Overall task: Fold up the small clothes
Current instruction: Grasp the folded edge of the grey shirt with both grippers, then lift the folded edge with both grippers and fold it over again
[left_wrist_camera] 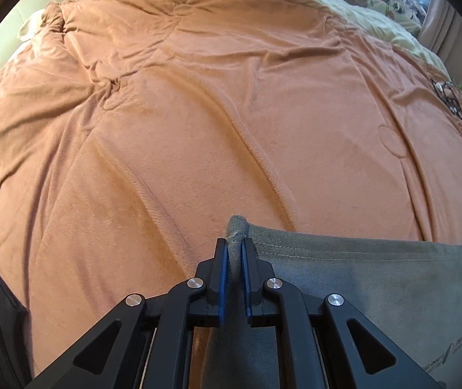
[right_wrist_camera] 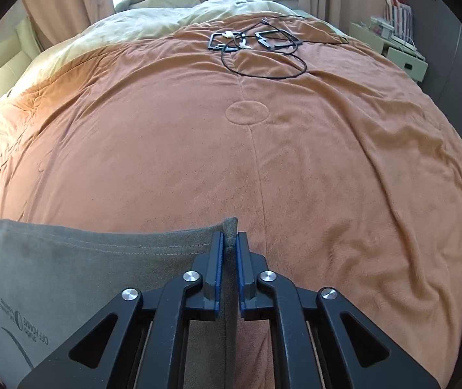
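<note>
A grey T-shirt point(left_wrist_camera: 360, 275) with a stitched hem and a printed logo hangs stretched between my two grippers above the orange blanket point(left_wrist_camera: 198, 129). My left gripper point(left_wrist_camera: 234, 244) is shut on the shirt's left hem corner, which pokes up between the blue pads. In the right wrist view the same shirt point(right_wrist_camera: 85, 259) spreads to the left, and my right gripper point(right_wrist_camera: 228, 238) is shut on its right hem corner. The lower part of the shirt is hidden under the gripper bodies.
The orange blanket point(right_wrist_camera: 263, 162) covers a wide bed. Black cables and small black frames point(right_wrist_camera: 253, 40) lie at its far side. A cream quilt point(right_wrist_camera: 166, 19), plush toys and clothes lie beyond. A white bedside shelf point(right_wrist_camera: 396, 45) stands at the right.
</note>
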The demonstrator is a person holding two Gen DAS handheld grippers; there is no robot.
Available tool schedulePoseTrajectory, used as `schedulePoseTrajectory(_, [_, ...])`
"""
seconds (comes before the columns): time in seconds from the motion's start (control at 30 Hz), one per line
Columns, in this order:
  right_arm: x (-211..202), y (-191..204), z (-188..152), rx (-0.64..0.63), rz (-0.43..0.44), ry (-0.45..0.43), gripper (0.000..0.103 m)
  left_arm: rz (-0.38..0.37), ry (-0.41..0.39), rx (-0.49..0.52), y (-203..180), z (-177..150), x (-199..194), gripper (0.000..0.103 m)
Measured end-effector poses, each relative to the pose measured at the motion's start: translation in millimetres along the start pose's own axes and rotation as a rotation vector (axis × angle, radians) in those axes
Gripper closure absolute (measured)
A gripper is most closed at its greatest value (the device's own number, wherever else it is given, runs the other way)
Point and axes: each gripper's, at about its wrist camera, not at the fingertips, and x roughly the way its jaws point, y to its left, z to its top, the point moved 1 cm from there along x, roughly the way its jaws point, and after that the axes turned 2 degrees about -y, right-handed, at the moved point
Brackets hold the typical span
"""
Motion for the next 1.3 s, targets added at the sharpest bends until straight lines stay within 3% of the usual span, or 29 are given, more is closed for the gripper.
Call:
schedulePoseTrajectory(0.03, [-4,1,1,-0.004,-0.002,-0.009,0.080,-0.001,-0.013,-0.003,-1,0,-5,0.086])
schedulePoseTrajectory(0.07, [-9,4,2,-0.014,-0.002,-0.022,0.059,-0.005,-0.027,-0.009,-2,-1,-11,0.082])
schedulePoseTrajectory(0.1, [-16,8,2,-0.029,-0.002,-0.040,0.050,-0.020,-0.046,-0.012,-5,-2,-19,0.076])
schedulePoseTrajectory(0.13, [-23,13,2,-0.041,0.003,-0.058,0.047,-0.033,-0.057,-0.008,-9,-3,-23,0.075])
schedulePoseTrajectory(0.3, [-39,44,-5,-0.081,0.064,-0.060,0.047,-0.081,-0.071,0.040,-42,-12,-42,0.075])
schedulePoseTrajectory(0.4, [-40,66,-12,-0.105,0.102,-0.032,0.054,-0.137,-0.068,0.076,-65,-19,-47,0.075])
schedulePoseTrajectory(0.57, [-30,97,-19,-0.149,0.158,0.021,0.074,-0.202,-0.039,0.131,-105,-34,-45,0.076])
schedulePoseTrajectory(0.77, [-6,113,-8,-0.141,0.222,0.069,0.088,-0.274,-0.013,0.170,-142,-44,-39,0.088])
schedulePoseTrajectory(0.97, [30,122,-6,-0.114,0.267,0.140,0.095,-0.284,0.029,0.215,-173,-45,-16,0.093])
schedulePoseTrajectory(1.1, [57,126,0,-0.095,0.252,0.164,0.096,-0.266,0.057,0.197,-178,-41,7,0.098])
schedulePoseTrajectory(1.3, [77,128,10,-0.058,0.255,0.160,0.099,-0.268,0.032,0.188,-183,-32,18,0.100])
